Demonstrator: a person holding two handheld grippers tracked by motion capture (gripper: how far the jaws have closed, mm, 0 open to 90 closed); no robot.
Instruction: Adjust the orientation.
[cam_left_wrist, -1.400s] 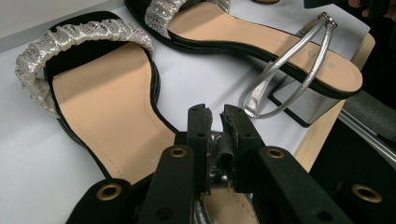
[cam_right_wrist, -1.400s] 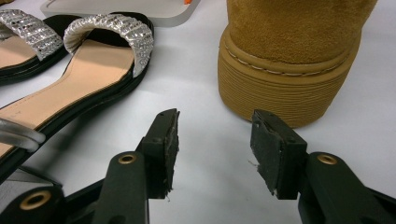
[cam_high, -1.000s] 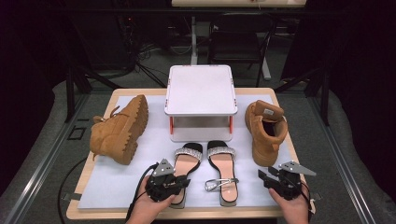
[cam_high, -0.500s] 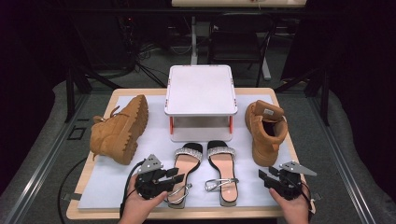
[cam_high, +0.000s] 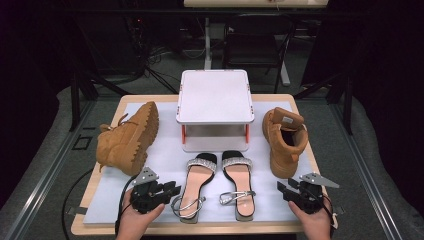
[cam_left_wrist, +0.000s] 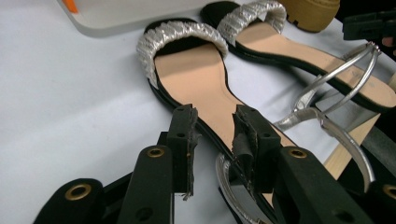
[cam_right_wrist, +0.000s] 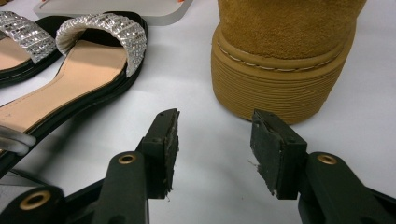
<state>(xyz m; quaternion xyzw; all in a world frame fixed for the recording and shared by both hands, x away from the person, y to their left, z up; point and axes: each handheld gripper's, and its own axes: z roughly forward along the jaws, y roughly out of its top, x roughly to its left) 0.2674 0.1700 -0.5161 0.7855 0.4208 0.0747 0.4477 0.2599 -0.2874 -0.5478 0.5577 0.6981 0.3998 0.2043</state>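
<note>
Four shoes share the tabletop with a white stand that sits at the far middle, and the order of size runs from that stand down through the boots to the sandals and the tools. The left tan boot lies tipped on its side at the left, sole toward the stand, while the right tan boot stands upright at the right. Between them, just near of the stand, two strappy sandals lie side by side with their sparkly toe bands far and their silver ankle straps near: the left sandal and the right sandal, each with its long axis running near to far. The left tool is at the near left, pointing right at the heel end of the left sandal; in the left gripper view its jaws are spread a little and straddle the sandal's narrow waist without yet pinching it, one pad on each side. The left hand is plainly the nearer one to this shoe, and the coming squeeze looks to turn on the jaws crossing the sole's long axis squarely. The right tool waits at the near right, jaws spread on nothing, aimed at bare tabletop between the right sandal and the right boot's toe, apart from both.
</note>
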